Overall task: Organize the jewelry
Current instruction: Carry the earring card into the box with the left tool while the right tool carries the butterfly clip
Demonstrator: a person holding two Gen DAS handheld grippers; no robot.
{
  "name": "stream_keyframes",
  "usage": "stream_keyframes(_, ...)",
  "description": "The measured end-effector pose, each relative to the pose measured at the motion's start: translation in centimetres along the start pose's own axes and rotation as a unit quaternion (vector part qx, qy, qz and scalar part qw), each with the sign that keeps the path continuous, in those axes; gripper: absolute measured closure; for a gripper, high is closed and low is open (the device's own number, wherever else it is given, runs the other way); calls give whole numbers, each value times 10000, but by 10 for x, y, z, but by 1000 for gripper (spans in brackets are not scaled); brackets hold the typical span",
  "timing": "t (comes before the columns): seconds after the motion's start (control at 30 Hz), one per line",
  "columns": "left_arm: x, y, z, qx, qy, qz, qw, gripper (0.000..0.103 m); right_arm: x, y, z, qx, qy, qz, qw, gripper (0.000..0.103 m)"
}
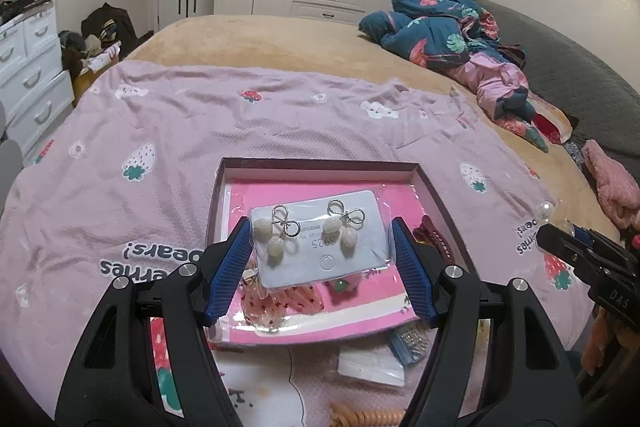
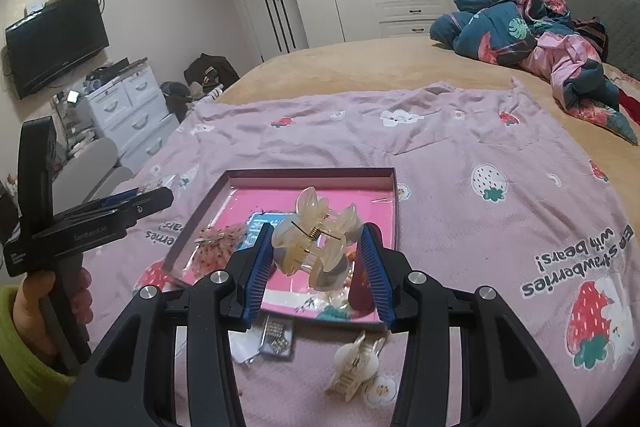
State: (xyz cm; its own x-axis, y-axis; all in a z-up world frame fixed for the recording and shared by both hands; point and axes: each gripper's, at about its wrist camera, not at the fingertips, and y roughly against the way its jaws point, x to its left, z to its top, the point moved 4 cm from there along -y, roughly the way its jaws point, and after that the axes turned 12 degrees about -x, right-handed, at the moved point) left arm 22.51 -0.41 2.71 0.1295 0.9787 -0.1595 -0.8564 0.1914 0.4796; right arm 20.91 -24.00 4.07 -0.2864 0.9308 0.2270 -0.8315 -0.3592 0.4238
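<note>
My left gripper [image 1: 320,247] is shut on a clear packet with a white card of pearl bow earrings [image 1: 318,237], held over the pink-lined box [image 1: 320,163]. My right gripper [image 2: 316,251] is shut on a cream flower hair claw [image 2: 310,241], held above the same box [image 2: 308,173]. The box holds a dark red hair clip [image 1: 434,235], a pink speckled clip [image 1: 288,301] and a blue card [image 2: 256,227]. The left gripper also shows at the left of the right wrist view [image 2: 160,197].
The box lies on a pink strawberry blanket [image 1: 200,115] on a bed. In front of the box lie a second cream hair claw [image 2: 354,363], a small packet of studs [image 2: 276,339] and a white packet [image 1: 370,367]. A crumpled quilt [image 1: 440,23] lies far right.
</note>
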Motion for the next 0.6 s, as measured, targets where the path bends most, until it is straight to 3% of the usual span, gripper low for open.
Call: stream_keyframes(0.6,19,-82,-20,628,22,197,9978,42,18,-83,-43,732,225,-98,9970,60)
